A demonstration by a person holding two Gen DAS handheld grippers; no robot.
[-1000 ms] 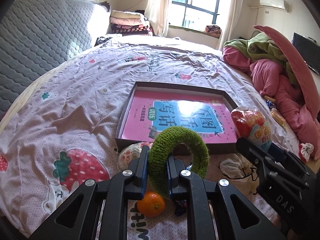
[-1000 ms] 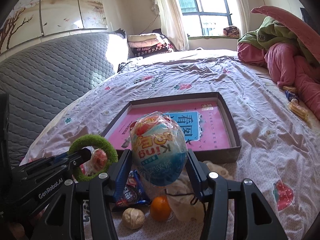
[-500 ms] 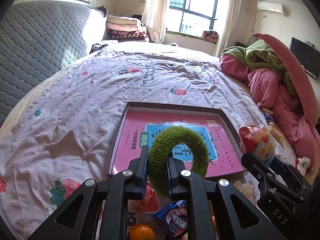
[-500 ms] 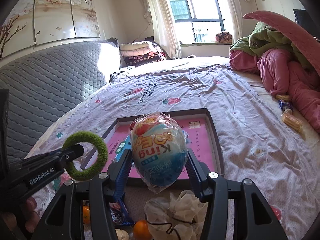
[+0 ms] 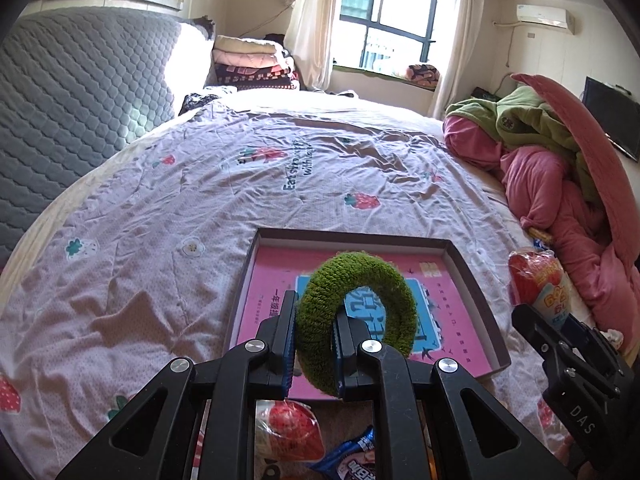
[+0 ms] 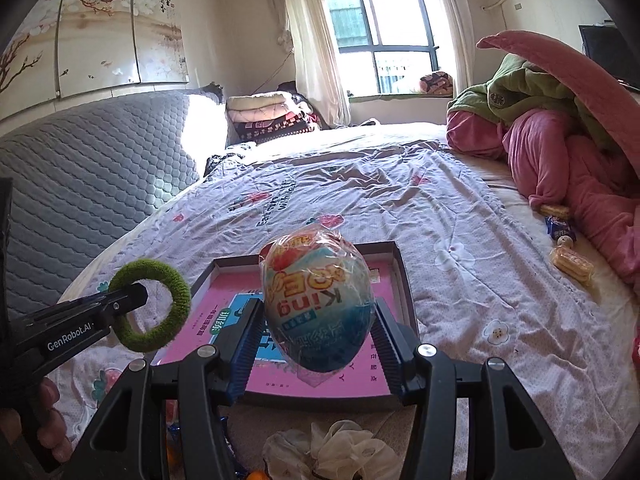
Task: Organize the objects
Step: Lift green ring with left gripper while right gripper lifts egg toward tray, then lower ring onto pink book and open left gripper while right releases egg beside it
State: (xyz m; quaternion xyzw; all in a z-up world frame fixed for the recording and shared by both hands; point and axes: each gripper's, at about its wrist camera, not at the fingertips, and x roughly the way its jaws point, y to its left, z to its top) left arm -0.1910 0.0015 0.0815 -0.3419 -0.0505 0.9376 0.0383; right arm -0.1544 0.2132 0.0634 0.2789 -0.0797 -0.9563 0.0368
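Note:
My left gripper is shut on a fuzzy green ring, which stands upright above the near edge of a shallow dark box lined with a pink book. In the right wrist view the same green ring hangs at the left gripper's tip, left of the box. My right gripper is shut on a large egg-shaped toy in clear wrap, held over the box's near side. That wrapped egg also shows at the right in the left wrist view.
Snack packets and a blue wrapper lie on the strawberry-print bedsheet below the grippers. A white scrunchie lies near the box. Small snacks and pink and green bedding sit at the right. A grey headboard is left.
Both grippers have risen and moved forward over the box with their loads. The orange and other items near the front have slid down out of view.

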